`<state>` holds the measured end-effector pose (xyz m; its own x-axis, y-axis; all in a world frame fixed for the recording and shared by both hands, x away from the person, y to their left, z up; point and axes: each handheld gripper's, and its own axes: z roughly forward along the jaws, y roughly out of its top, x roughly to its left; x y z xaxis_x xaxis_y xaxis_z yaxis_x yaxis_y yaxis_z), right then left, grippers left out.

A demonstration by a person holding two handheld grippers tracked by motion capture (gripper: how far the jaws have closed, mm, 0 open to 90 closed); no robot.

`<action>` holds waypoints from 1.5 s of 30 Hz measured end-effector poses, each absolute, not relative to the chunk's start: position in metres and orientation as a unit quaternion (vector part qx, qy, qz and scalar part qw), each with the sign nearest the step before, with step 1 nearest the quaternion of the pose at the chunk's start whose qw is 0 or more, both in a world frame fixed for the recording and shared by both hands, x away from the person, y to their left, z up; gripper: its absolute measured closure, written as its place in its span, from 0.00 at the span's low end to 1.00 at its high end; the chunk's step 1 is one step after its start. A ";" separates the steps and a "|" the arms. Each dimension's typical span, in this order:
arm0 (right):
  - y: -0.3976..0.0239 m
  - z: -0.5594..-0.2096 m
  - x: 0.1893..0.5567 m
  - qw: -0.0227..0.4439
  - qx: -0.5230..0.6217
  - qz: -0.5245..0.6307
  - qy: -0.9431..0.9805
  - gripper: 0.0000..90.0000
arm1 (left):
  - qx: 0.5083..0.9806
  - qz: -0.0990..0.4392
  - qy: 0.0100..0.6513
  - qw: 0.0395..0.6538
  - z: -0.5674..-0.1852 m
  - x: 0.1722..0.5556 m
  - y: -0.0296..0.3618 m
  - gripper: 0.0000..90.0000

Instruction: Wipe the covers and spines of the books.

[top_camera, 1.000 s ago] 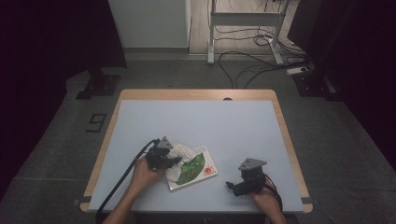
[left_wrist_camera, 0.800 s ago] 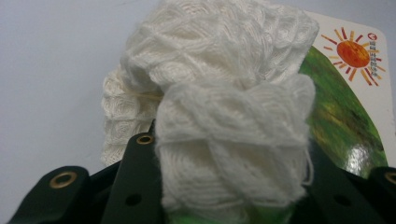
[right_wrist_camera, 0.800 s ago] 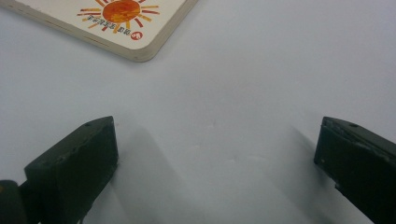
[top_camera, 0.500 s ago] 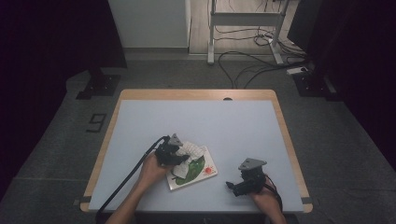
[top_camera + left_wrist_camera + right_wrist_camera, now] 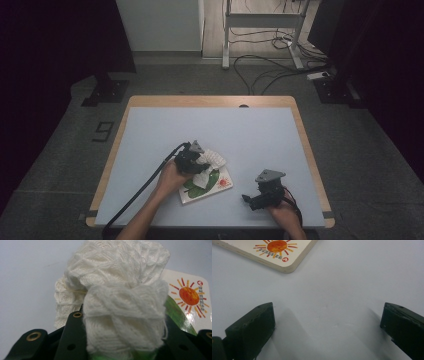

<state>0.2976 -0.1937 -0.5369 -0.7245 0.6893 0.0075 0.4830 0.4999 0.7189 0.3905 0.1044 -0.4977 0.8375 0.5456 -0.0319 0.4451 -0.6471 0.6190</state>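
A white knitted cloth (image 5: 117, 297) is bunched between the black jaws of my left gripper (image 5: 122, 340), which is shut on it. In the high view the left gripper (image 5: 192, 159) holds the white cloth (image 5: 210, 162) over a white board book (image 5: 216, 184) with green leaves and an orange sun printed on it. The book's sun corner (image 5: 191, 296) lies just behind the cloth. My right gripper (image 5: 327, 322) stands open over bare table, nothing between its jaws, with the book's corner (image 5: 277, 250) ahead at upper left. From above, the right gripper (image 5: 255, 200) rests near the table's front edge.
The pale blue table top (image 5: 250, 135) has a wooden rim (image 5: 210, 101). A black cable (image 5: 140, 192) trails from the left gripper off the front left edge. Beyond the table are a dark floor, cables and a metal stand (image 5: 260, 30).
My left gripper has slid to the right with the cloth, from the book's left edge to over the book. The right gripper has stayed in place.
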 end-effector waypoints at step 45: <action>-0.194 -0.537 0.298 0.142 0.342 0.364 0.855 0.00 | 0.914 0.057 0.225 0.333 -0.502 0.378 0.059 0.71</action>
